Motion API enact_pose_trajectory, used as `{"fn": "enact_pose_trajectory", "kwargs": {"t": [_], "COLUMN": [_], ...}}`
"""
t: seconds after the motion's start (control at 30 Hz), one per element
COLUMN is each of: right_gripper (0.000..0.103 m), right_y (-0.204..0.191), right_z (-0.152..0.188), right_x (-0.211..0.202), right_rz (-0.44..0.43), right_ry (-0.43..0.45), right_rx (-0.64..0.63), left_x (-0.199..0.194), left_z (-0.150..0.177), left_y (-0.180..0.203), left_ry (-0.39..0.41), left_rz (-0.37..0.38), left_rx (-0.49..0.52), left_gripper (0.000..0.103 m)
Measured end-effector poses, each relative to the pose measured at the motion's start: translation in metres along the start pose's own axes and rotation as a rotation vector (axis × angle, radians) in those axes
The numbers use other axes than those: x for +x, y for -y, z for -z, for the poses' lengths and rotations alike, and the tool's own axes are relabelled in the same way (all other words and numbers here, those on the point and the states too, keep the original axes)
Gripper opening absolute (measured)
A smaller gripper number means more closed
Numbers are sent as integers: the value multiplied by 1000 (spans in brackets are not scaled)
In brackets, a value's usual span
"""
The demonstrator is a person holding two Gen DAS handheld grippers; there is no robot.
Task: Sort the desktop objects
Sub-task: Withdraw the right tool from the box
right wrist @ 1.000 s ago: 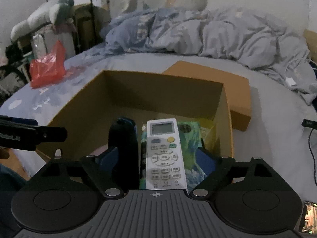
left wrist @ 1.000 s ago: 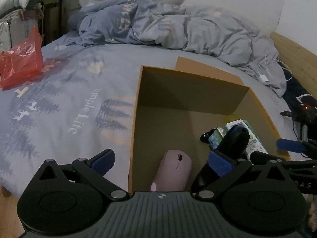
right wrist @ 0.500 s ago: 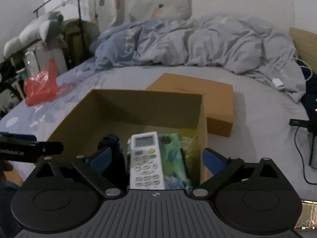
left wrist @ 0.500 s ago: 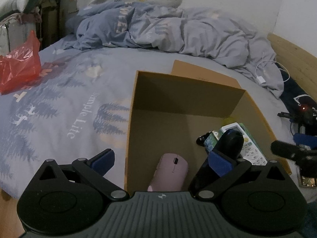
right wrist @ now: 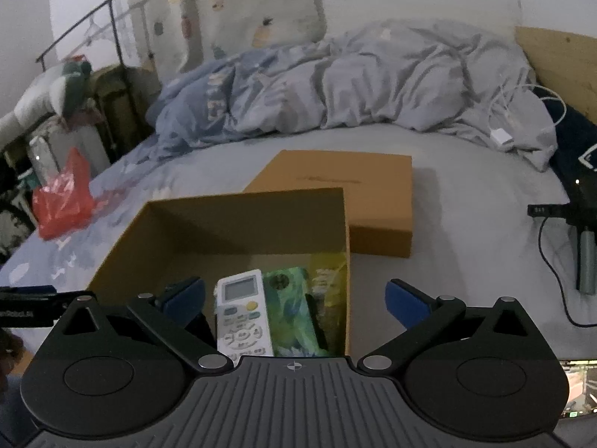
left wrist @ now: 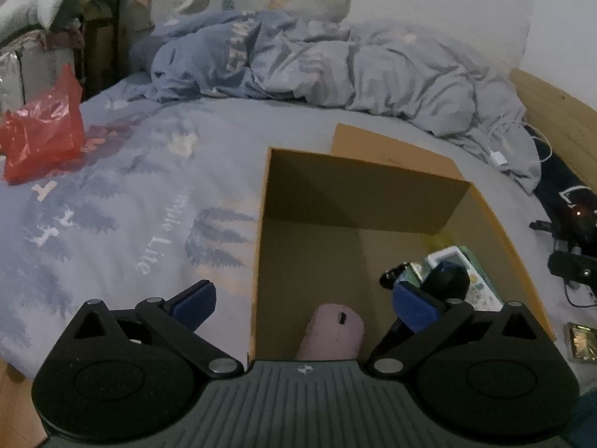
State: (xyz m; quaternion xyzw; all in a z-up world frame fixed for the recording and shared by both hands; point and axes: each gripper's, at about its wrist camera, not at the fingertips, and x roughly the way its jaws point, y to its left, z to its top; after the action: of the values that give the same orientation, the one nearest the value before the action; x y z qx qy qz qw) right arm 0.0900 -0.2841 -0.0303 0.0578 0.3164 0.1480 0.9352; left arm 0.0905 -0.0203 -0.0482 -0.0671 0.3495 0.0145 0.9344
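Observation:
An open brown cardboard box (left wrist: 373, 190) (right wrist: 246, 209) lies on the bed. Inside it are a pink mouse (left wrist: 335, 330), a black object (left wrist: 447, 280), a white remote (right wrist: 242, 317) (left wrist: 453, 254) and a green packet (right wrist: 291, 310). My left gripper (left wrist: 302, 298) is open and empty, above the box's near left corner. My right gripper (right wrist: 294, 298) is open and empty, above the box's near right side, over the remote and packet.
The box lid (right wrist: 347, 201) lies behind the box. A red plastic bag (left wrist: 41, 134) (right wrist: 63, 198) sits at the left of the bed. A crumpled duvet (left wrist: 317, 67) fills the back. A white charger cable (right wrist: 500, 134) and a phone (left wrist: 580, 341) lie at the right.
Both grippers have pulled back and up from the box. The right gripper's jaws have opened wider, clear of the remote and black object.

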Motion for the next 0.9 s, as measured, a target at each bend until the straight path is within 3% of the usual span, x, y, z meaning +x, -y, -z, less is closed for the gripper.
{"fn": "enact_pose_trajectory", "kwargs": {"t": [0.47,0.9], "right_gripper": [103,103], "right_y": [7,15], "right_z": [2,-53], "right_x": [6,-13], "right_rz": [13,4], "right_ry": [-45,32], "right_rx": [32,105], "left_x": [0,-17], "left_z": [-18,-91], "left_y": [0,8], "left_ry": [10,116], "left_rz": [-10,-10], "left_rx": [48,114], "left_gripper": [103,103]}}
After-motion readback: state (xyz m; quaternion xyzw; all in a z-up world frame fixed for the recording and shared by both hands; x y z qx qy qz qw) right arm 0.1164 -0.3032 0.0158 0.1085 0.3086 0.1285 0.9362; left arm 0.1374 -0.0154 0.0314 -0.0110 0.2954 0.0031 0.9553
